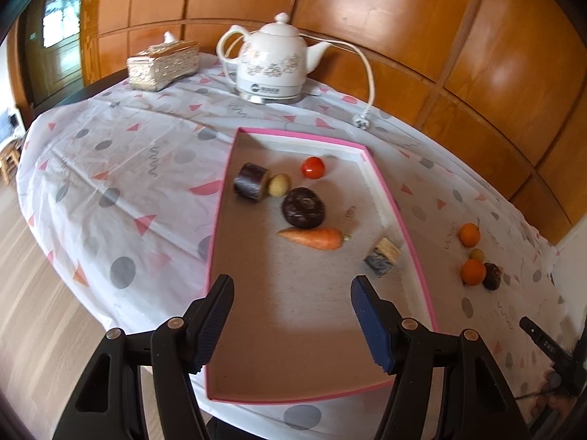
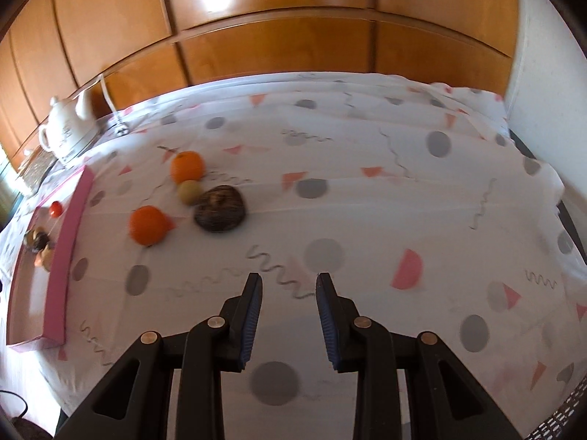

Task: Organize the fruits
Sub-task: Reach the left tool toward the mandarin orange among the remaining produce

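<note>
Nearest the cameras, the left tongs (image 1: 292, 295) hang released over the pink tray (image 1: 381, 179); the right tongs (image 2: 289, 286) gape empty above the table (image 2: 367, 201). Beyond them lie two oranges (image 2: 148, 225), a small yellowish fruit (image 2: 189, 192) and a dark fruit (image 2: 220, 209), outside the tray.

The left gripper (image 1: 291, 293) points forward and down, and its two fingers stand wide apart with nothing between them. The right gripper (image 2: 290, 289) also points forward and down; its fingers are parted, but less widely, and they hold nothing. The inner pads (image 2: 251, 324) of both grippers are blue and ribbed.
</note>
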The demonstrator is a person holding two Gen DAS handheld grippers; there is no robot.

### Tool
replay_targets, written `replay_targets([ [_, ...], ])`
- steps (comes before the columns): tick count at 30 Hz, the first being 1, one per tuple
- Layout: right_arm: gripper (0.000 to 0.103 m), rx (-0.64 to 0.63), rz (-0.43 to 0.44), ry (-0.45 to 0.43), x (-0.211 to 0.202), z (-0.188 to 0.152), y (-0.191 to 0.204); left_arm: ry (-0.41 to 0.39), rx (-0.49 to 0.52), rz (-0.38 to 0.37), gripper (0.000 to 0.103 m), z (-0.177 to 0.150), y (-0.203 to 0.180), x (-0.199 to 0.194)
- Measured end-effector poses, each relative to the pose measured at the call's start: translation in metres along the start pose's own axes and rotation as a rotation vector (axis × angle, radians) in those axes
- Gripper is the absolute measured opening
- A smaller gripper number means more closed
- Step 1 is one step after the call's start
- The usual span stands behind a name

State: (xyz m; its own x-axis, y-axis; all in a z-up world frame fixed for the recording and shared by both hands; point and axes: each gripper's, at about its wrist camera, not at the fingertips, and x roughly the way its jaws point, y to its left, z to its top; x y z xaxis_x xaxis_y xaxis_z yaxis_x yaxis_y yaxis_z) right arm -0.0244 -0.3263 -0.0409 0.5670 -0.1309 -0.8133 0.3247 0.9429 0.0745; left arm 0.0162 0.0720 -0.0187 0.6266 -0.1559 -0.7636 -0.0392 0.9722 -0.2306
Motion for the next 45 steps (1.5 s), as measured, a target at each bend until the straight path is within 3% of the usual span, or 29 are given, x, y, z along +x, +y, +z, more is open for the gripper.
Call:
replay_targets([
  [29, 0.031, 0.172, -0.119, -0.021, -0.003, -0.008, -0.065, 0.095, 0.397, -0.184, 0.067, 0.003, -0.132, 0.035],
  [45, 0.031, 0.272, -0.187, -0.029, -0.003, -0.010, -0.094, 0.155, 0.541, -0.260, 0.067, -0.007, -0.206, 0.070],
])
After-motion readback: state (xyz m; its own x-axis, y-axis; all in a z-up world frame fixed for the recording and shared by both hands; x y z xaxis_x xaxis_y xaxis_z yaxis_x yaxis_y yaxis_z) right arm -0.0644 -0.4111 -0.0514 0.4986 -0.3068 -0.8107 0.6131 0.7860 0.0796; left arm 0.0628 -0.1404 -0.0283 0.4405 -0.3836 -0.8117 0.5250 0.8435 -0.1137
